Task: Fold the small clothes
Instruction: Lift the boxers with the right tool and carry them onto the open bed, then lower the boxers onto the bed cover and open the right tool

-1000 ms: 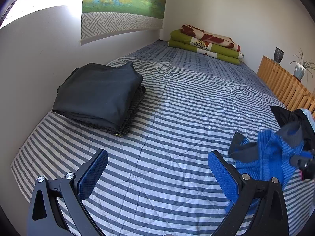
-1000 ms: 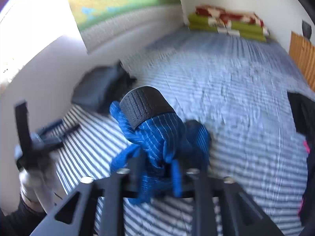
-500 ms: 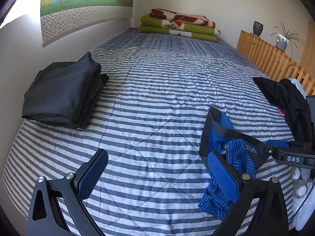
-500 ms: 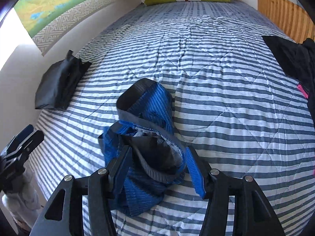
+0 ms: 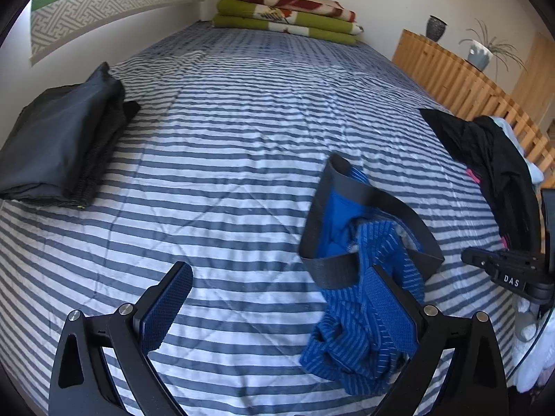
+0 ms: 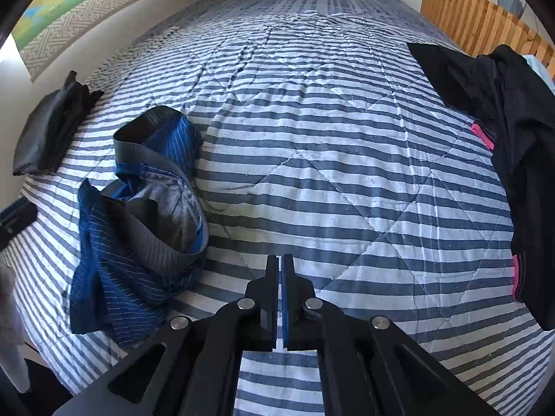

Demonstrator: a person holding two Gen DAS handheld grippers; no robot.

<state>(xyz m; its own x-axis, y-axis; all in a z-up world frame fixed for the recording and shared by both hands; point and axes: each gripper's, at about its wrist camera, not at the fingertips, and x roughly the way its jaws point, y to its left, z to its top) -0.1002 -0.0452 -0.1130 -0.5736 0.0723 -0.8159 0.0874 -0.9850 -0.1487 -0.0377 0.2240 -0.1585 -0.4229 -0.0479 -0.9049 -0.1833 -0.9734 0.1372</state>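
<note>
Crumpled blue striped underwear [image 5: 360,277] with a grey waistband lies loose on the striped bedspread [image 5: 242,138]; the right wrist view has the underwear [image 6: 138,228] at lower left. My left gripper [image 5: 277,298] hovers open above the bed, its right finger just in front of the garment. My right gripper [image 6: 280,277] is shut with nothing between its pads, to the right of the underwear and apart from it. In the left wrist view the right gripper's body [image 5: 510,274] shows at the right edge.
A folded dark garment stack [image 5: 59,145] sits at the bed's left side by the wall. A heap of black clothes [image 5: 492,159] lies at the right edge beside a wooden slatted rail [image 5: 461,79]. Folded green blankets [image 5: 288,17] rest at the far end.
The right gripper carried the underwear down to the bed, let it go, then closed empty and moved off to its right. The left gripper stayed open.
</note>
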